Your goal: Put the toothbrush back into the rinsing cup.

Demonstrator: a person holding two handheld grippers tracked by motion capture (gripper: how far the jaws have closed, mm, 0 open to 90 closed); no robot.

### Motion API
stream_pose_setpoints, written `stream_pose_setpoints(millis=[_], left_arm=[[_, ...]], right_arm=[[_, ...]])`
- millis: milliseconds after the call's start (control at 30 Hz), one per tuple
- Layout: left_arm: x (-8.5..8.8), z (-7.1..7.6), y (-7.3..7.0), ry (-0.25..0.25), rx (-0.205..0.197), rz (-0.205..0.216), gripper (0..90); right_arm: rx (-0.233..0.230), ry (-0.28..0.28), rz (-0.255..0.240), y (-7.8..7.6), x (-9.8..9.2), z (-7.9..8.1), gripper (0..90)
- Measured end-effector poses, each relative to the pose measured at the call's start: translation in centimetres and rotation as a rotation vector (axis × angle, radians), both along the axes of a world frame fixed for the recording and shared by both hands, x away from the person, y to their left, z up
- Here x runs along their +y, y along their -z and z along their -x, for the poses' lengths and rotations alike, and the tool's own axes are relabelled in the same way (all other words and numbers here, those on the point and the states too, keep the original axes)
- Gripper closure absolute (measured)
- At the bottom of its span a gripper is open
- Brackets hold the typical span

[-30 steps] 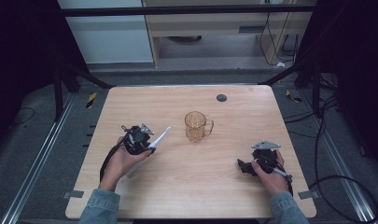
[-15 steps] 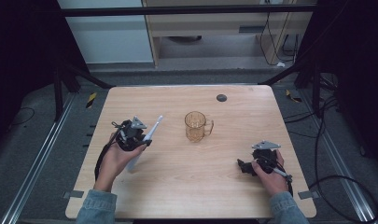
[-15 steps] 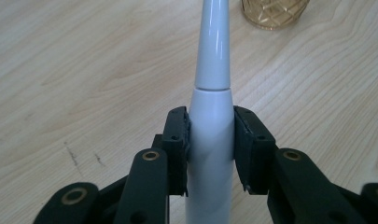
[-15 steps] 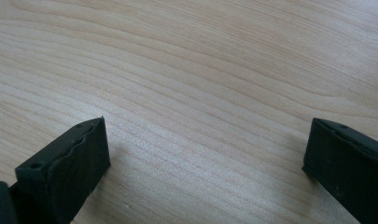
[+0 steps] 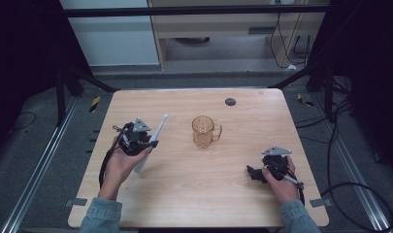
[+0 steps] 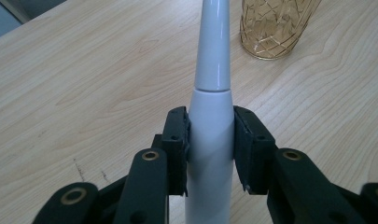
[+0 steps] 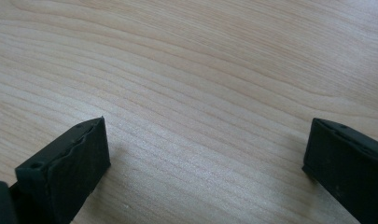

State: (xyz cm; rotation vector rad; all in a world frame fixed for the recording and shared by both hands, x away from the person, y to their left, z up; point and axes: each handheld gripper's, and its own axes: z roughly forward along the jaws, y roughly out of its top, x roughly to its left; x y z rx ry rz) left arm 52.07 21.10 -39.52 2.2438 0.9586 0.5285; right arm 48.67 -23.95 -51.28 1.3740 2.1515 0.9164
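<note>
Count: two hand-held grippers, one white electric toothbrush, one amber glass mug, one dark round disc, one desk.

Nearest, right hand-held gripper (image 5: 254, 172): sits low at the desk's near right corner, held in the person's right hand (image 5: 281, 182). In the right gripper view the jaws stand wide apart with only bare wood between them, nothing held.

Left hand-held gripper (image 5: 144, 142): at the left side of the desk, a bit farther in, held in the left hand (image 5: 119, 165). Jaws clamped on the white electric toothbrush (image 6: 210, 130), pads pressing both sides of its thick body just below the seam where the narrow neck begins. In the high view the toothbrush runs diagonally, lower end toward the near edge, slim tip pointing up and away toward the mug.

Amber glass mug (image 5: 204, 131): one, upright near the desk centre, handle to its right, well apart from both grippers. In the left gripper view it stands just past the toothbrush tip.

Dark round disc (image 5: 230, 101): one, small, near the far edge.

Desk (image 5: 184, 194): light wood grain, rounded corners. Grey floor around it, cables on the right, black frame posts, pale cabinets behind.
</note>
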Motion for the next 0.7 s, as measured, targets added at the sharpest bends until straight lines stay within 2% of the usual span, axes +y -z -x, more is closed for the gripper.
stream_pose_setpoints(millis=[167,400,700], left_arm=[[-0.5,-0.4,-0.2,0.013,0.005,0.024,67.4],[-1.5,-1.2,-0.9,0.017,-0.014,0.030,67.4],[-3.2,-2.2,-2.2,0.046,-0.027,0.009,67.4]], right_arm=[[-0.001,0.004,0.000,0.0,0.1,-0.1,0.3],[-0.002,0.002,0.001,0.0,0.1,-0.2,0.3],[-0.001,0.002,0.001,0.0,0.1,-0.2,0.3]])
